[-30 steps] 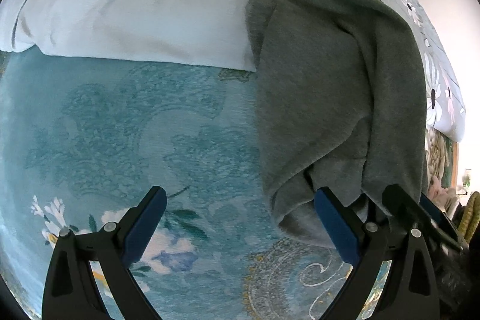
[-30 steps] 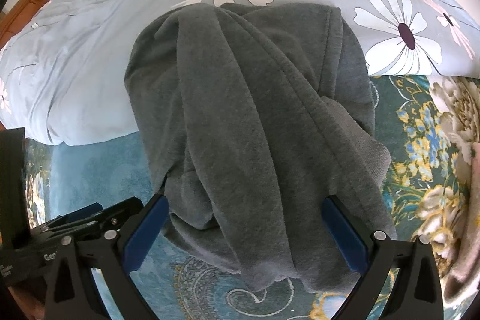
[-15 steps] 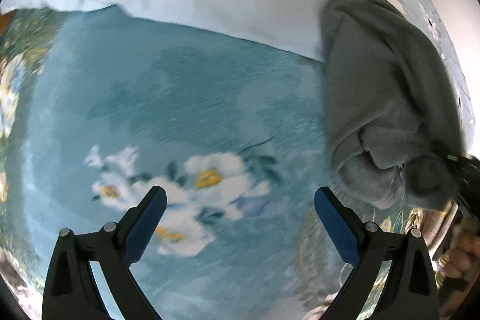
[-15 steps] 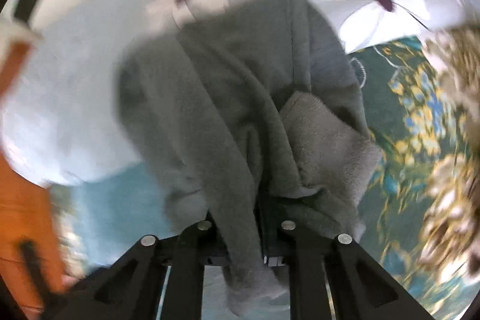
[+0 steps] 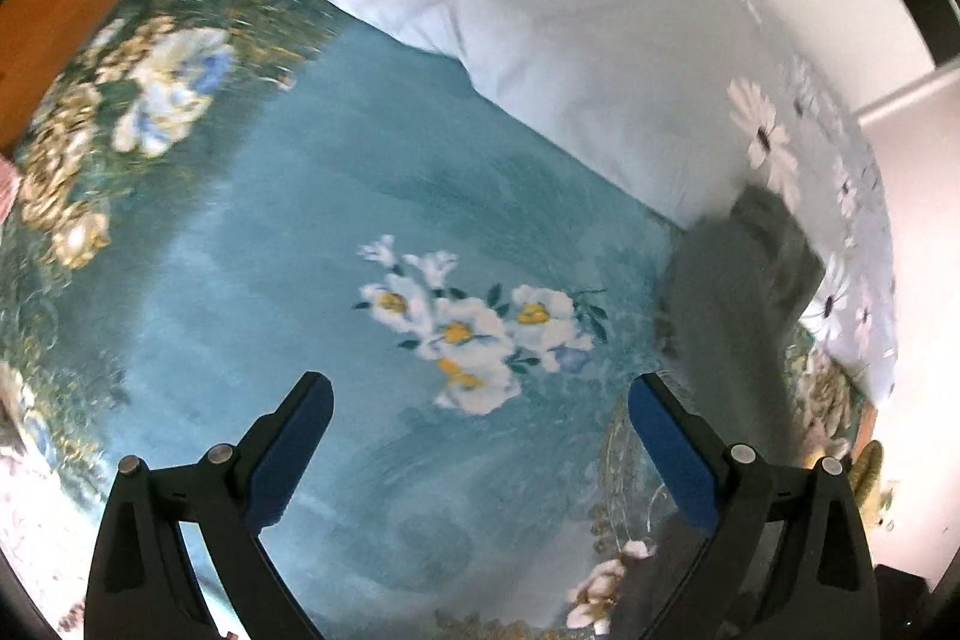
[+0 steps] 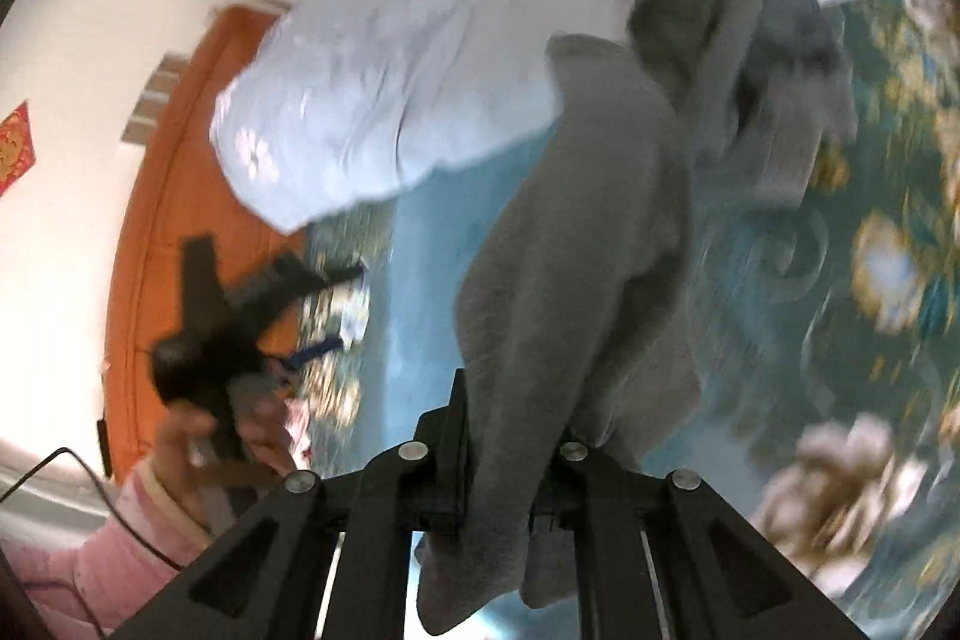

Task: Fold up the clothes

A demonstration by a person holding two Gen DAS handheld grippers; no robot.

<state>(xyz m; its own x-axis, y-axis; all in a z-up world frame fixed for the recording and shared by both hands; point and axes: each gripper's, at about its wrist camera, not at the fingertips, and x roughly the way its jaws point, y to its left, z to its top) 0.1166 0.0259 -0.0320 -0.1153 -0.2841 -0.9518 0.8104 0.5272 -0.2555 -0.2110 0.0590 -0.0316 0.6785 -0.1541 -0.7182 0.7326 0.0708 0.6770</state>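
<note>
Right claw (image 6: 510, 436) clenched on grey garment (image 6: 576, 244) (blurred), cloth trailing across the floral bedspread (image 5: 252, 268) toward the pale duvet (image 5: 540, 40), left claw (image 5: 480, 412) spread wide, holding nothing, above bedspread.

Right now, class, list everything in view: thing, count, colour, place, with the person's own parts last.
grey garment: one, grey, on the bed, one end lifted.
bedspread: one, teal floral, covering the bed.
duvet: one, pale blue with daisies, bunched at the far side.
door: one, orange wood, beyond the bed.
left gripper: black with blue pads, jaws wide apart, empty.
right gripper: black, jaws clamped on the grey garment.
hand: one, pink sleeve, holding the left gripper.
</note>
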